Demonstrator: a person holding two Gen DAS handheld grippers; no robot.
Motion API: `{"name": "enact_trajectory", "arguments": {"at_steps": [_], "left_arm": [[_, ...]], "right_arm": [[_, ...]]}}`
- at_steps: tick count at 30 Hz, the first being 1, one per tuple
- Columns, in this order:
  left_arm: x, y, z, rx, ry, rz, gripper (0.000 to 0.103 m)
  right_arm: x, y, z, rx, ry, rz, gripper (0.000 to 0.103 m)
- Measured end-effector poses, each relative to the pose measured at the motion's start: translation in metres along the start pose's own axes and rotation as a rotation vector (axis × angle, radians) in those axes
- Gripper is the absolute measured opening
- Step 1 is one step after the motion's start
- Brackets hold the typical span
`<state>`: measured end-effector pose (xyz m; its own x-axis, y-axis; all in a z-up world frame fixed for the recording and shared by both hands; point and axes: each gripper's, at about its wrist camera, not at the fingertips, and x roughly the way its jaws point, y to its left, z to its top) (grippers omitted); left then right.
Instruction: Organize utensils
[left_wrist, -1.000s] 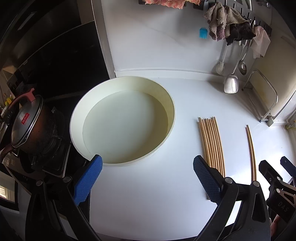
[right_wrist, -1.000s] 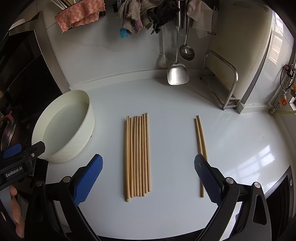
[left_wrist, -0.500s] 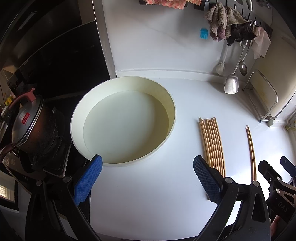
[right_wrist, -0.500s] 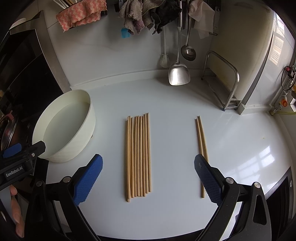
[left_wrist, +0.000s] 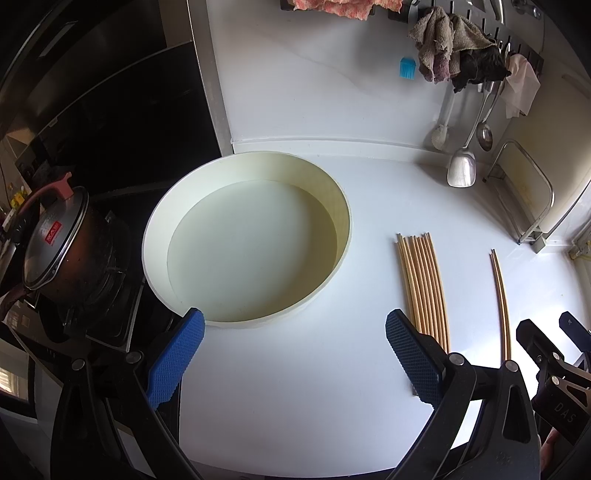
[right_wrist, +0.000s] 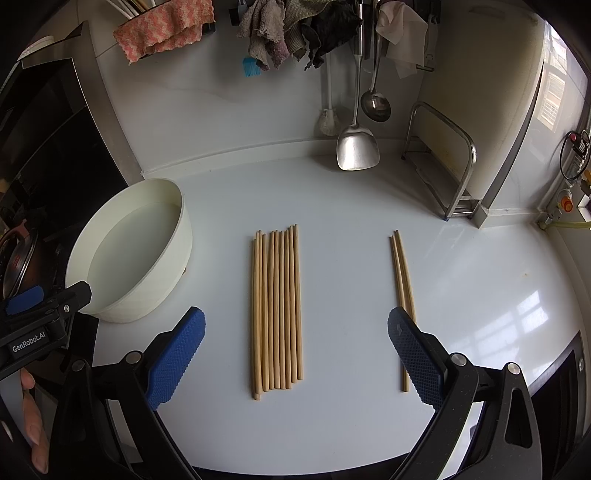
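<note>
A row of several wooden chopsticks (right_wrist: 277, 310) lies side by side on the white counter, also seen in the left wrist view (left_wrist: 423, 284). A separate pair of chopsticks (right_wrist: 400, 291) lies to their right, and shows in the left wrist view (left_wrist: 500, 299). My right gripper (right_wrist: 295, 354) is open and empty, hovering over the near end of the row. My left gripper (left_wrist: 293, 358) is open and empty, just in front of a round cream basin (left_wrist: 332, 192) that holds water.
The basin (right_wrist: 177, 206) stands left of the chopsticks. A stove with a lidded pot (left_wrist: 55, 243) is at far left. A spatula (right_wrist: 356, 147), ladle and cloths hang on the back wall. A metal rack (right_wrist: 454, 166) stands at back right.
Both views have drifted very slightly. The chopsticks and the basin have not moved, and both grippers stay open.
</note>
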<state>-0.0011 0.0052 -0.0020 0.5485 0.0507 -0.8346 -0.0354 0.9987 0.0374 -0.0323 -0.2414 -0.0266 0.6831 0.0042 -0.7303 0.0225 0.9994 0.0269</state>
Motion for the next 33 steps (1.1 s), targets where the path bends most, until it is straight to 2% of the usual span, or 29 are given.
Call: {"name": "enact_trajectory", "arguments": {"at_steps": [10,14,22,26,31,33], "left_arm": [[0.003,0.001,0.002,-0.001,0.004,0.001,0.097],[0.006,-0.003,-0.003,0.005,0.008,-0.028,0.097],[0.024,-0.037,-0.017,0.049,0.032,-0.087,0.097],[0.042,-0.056,-0.027,0.063,0.057,-0.072,0.097],[0.059,-0.068,-0.039,0.016,0.042,-0.097,0.097],[0.068,-0.073,-0.042,-0.002,0.035,-0.086,0.097]], "right_arm": [[-0.002,0.002,-0.005,-0.002,-0.001,0.006,0.095],[0.0,-0.006,-0.012,0.0,0.004,-0.006,0.095],[0.006,-0.057,-0.035,0.022,-0.007,-0.089,0.095],[0.018,-0.093,-0.046,0.08,0.019,-0.079,0.095],[0.043,-0.124,-0.052,0.083,0.018,-0.119,0.095],[0.055,-0.132,-0.053,0.078,0.018,-0.132,0.095]]}}
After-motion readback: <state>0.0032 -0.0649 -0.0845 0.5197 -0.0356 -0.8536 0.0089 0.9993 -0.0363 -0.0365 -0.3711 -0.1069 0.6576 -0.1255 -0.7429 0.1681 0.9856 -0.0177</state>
